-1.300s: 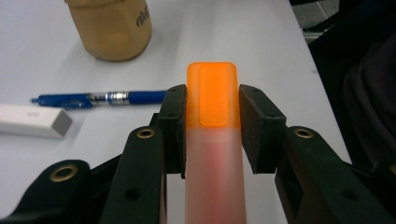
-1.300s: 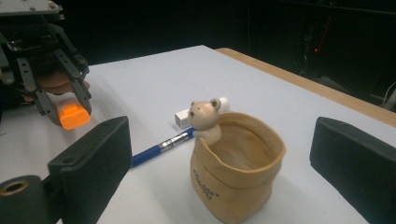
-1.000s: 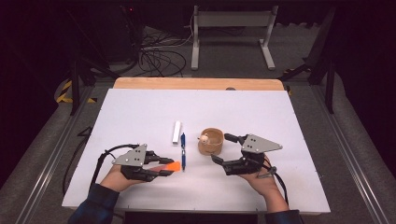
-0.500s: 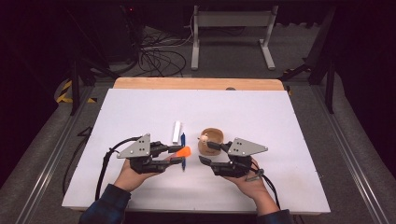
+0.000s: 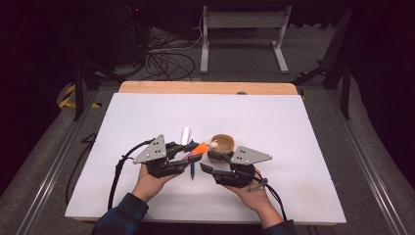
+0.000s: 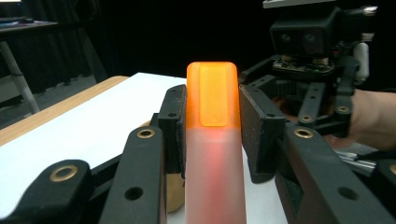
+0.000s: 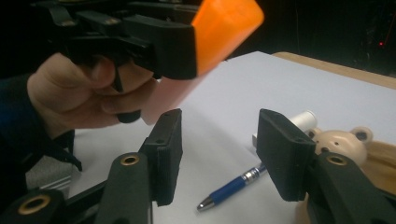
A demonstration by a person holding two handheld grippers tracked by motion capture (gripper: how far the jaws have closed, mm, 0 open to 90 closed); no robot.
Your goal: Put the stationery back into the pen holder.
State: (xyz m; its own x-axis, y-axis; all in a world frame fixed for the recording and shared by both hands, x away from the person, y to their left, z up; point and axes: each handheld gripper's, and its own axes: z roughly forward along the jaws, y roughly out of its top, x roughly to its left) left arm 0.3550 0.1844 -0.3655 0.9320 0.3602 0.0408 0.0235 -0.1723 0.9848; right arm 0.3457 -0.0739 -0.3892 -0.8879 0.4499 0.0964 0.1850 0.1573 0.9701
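Left tool (image 5: 188, 152) clenched on orange marker (image 5: 198, 148), lower centre of frame, raised above white bench (image 5: 303, 127). Right tool (image 5: 210, 161) released, jaws just been closing, nothing between them, just right of marker. Blue pen (image 5: 192, 169) lies between tools; wooden bowl (image 5: 222, 143) beside.

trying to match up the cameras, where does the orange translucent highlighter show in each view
High view: the orange translucent highlighter sits just left of centre, beside the round wooden bear-face holder.
Left gripper view: centre, upright, clamped by the left gripper.
Right gripper view: top centre, above the open right gripper.
Shared landmark: the white table, also in the left and right gripper views.
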